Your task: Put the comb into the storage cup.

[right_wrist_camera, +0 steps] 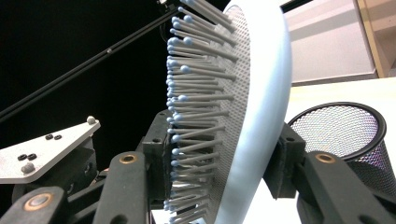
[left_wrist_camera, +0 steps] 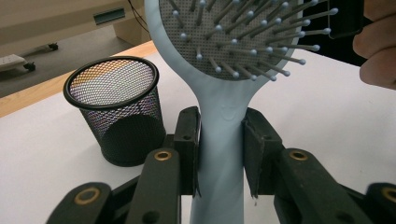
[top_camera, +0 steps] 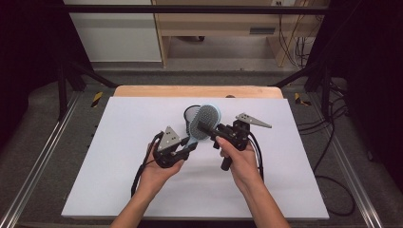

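Observation:
A light blue hairbrush (top_camera: 207,119) with grey bristles is held above the table between both grippers. My left gripper (top_camera: 192,144) is shut on its handle (left_wrist_camera: 223,121), as the left gripper view shows up close. My right gripper (top_camera: 212,129) is shut on the brush head (right_wrist_camera: 261,93), one jaw against the bristles (right_wrist_camera: 196,116) and the other on the smooth back. A black mesh cup (top_camera: 191,114) stands upright and empty on the white sheet just behind the brush; I also see the cup (left_wrist_camera: 114,109) beside the handle, and the cup (right_wrist_camera: 345,133) behind the head.
The white sheet (top_camera: 119,180) covers the wooden table, with wide bare areas left, right and in front. Black frame bars and cables (top_camera: 332,142) run along the table's sides. The left gripper's grey plate (right_wrist_camera: 46,149) sits close to the right gripper's jaws.

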